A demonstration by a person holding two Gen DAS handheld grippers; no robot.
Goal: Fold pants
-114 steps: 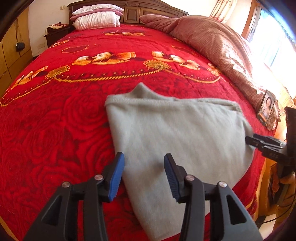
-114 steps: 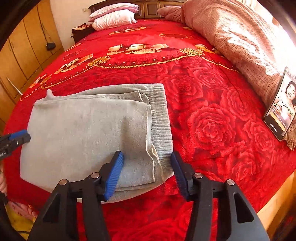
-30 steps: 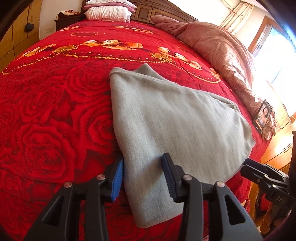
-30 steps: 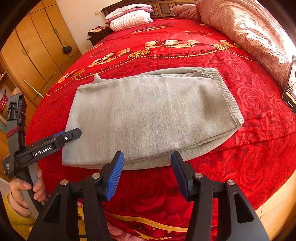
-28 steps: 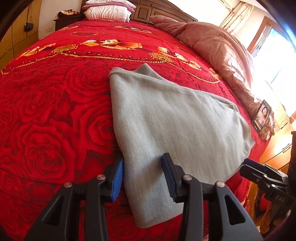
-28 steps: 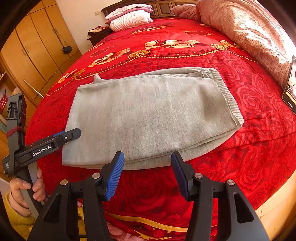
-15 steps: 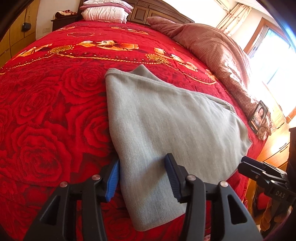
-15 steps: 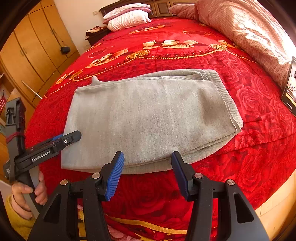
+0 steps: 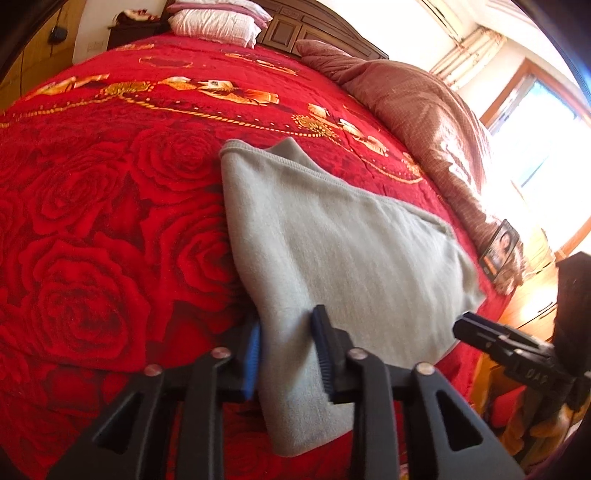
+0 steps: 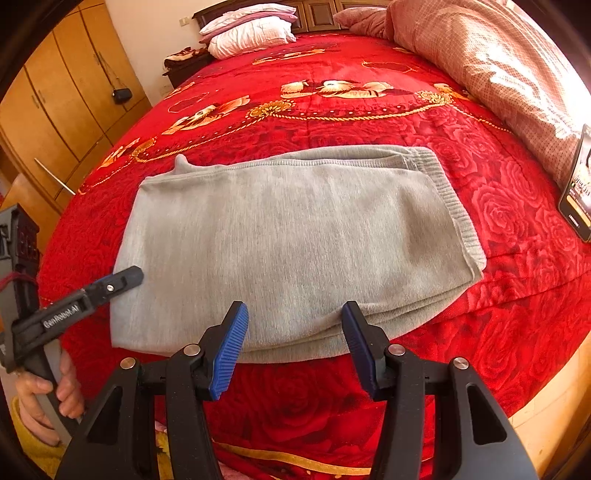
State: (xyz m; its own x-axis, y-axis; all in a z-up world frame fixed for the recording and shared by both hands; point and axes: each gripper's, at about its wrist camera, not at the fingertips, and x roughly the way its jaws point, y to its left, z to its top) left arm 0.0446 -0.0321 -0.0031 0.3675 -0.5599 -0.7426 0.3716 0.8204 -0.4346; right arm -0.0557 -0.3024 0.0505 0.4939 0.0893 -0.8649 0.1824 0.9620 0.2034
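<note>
Grey pants (image 9: 351,258) lie folded into a rectangle on the red rose bedspread (image 9: 92,221), near the bed's front edge. My left gripper (image 9: 286,349) straddles their near left edge; its jaws are closing, with fabric filling the gap and both pads touching it. In the right wrist view the pants (image 10: 295,236) show their ribbed waistband at the right, and the left gripper (image 10: 125,277) rests on their left edge. My right gripper (image 10: 293,347) hovers open over the near long edge, with nothing between its pads. In the left wrist view the right gripper (image 9: 509,350) is at the far right.
A phone (image 10: 580,192) lies on the bedspread (image 10: 517,295) right of the pants. A pink quilt (image 10: 498,55) is heaped along the right side, pillows (image 10: 251,33) at the headboard. Wooden wardrobes (image 10: 55,110) stand left. A hand (image 10: 40,406) holds the left gripper's handle.
The left gripper's jaws have narrowed around the pants' left edge, and its view has tilted slightly. The right gripper has stayed where it was, still open.
</note>
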